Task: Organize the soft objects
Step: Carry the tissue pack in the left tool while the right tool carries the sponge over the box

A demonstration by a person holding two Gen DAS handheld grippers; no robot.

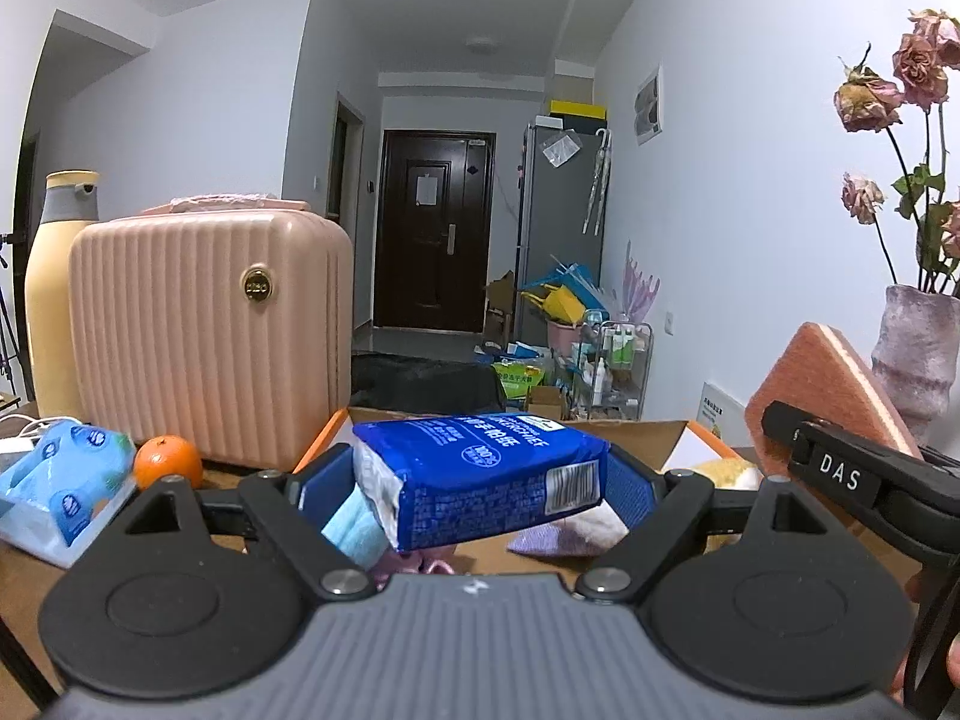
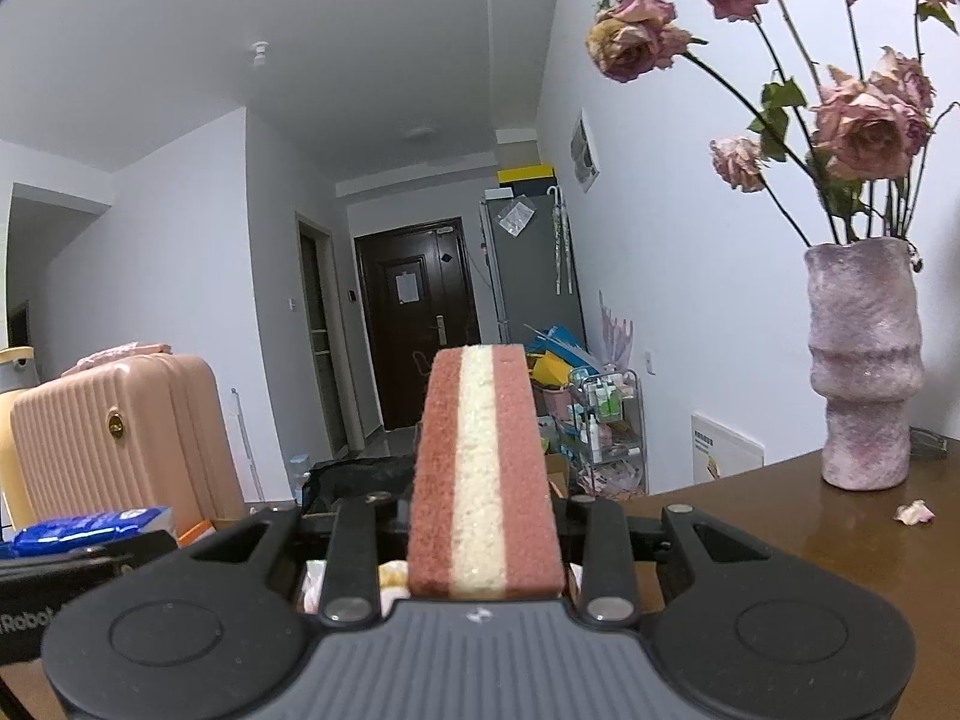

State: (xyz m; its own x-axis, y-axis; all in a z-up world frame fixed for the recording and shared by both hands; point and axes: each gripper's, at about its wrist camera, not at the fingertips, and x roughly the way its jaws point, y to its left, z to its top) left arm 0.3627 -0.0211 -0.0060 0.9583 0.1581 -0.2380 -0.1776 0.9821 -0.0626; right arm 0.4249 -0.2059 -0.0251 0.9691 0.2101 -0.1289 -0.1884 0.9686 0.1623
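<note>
Left claw clamped across blue tissue pack, right claw pinching sponge edge-up; both lifted above cardboard box, likely for sorting.

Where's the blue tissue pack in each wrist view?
Left wrist: blue tissue pack at centre, gripped between the left gripper pads.
Right wrist: same pack at the lower left edge, partly hidden.
Shared landmark: pink suitcase, left of the pack in both.
</note>
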